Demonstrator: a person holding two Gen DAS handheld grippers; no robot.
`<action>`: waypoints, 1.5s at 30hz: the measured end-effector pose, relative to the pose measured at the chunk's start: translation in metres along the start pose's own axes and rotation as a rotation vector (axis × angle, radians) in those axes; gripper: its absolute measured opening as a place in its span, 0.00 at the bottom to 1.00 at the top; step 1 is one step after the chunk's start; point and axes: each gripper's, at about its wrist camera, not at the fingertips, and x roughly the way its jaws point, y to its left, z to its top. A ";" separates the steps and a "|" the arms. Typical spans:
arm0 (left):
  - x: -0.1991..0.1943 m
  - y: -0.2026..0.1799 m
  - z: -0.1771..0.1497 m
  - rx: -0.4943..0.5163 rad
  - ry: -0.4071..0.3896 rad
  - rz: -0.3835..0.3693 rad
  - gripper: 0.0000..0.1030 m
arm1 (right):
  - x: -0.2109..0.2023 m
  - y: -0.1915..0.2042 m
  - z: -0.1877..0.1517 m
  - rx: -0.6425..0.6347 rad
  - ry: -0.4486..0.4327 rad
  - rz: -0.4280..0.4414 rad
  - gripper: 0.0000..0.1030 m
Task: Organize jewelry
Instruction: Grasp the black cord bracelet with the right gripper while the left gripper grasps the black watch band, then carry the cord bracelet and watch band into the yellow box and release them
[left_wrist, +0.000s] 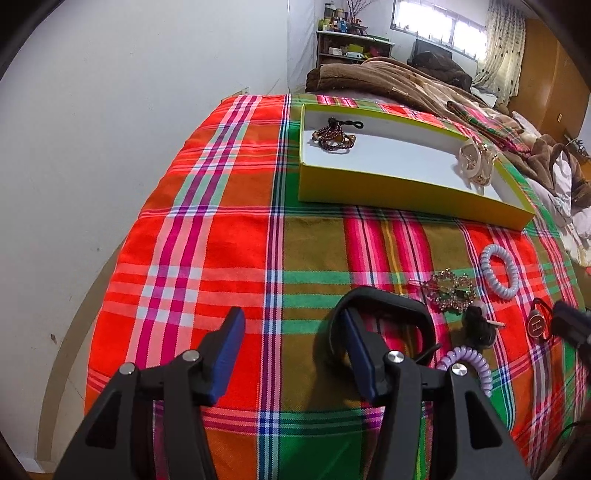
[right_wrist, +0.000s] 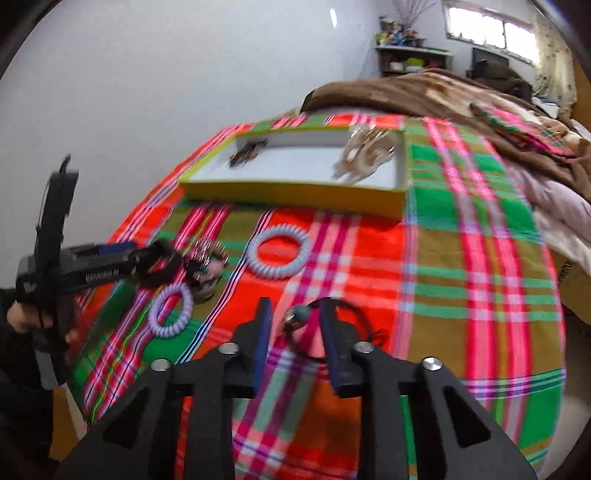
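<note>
The left gripper (left_wrist: 291, 343) is held open, one finger threaded through a black bangle (left_wrist: 384, 306). The right gripper (right_wrist: 293, 325) is parted around a black hair tie (right_wrist: 354, 314), unclamped.

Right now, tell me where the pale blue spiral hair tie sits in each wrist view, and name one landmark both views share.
Left wrist view: the pale blue spiral hair tie lies at the right, on the plaid cloth, below the tray's right end.
Right wrist view: the same tie lies centre-left, just in front of the tray, beyond the right gripper.
Shared landmark: the yellow-rimmed tray holding jewelry.
</note>
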 end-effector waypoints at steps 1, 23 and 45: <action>0.001 -0.001 0.001 -0.001 -0.001 0.003 0.55 | 0.005 0.004 -0.001 -0.008 0.013 -0.004 0.27; -0.002 -0.020 0.002 0.099 -0.017 -0.052 0.08 | 0.017 0.019 -0.005 -0.076 0.011 -0.085 0.12; -0.031 -0.008 0.022 -0.013 -0.097 -0.166 0.06 | -0.015 0.013 0.016 -0.083 -0.106 -0.094 0.11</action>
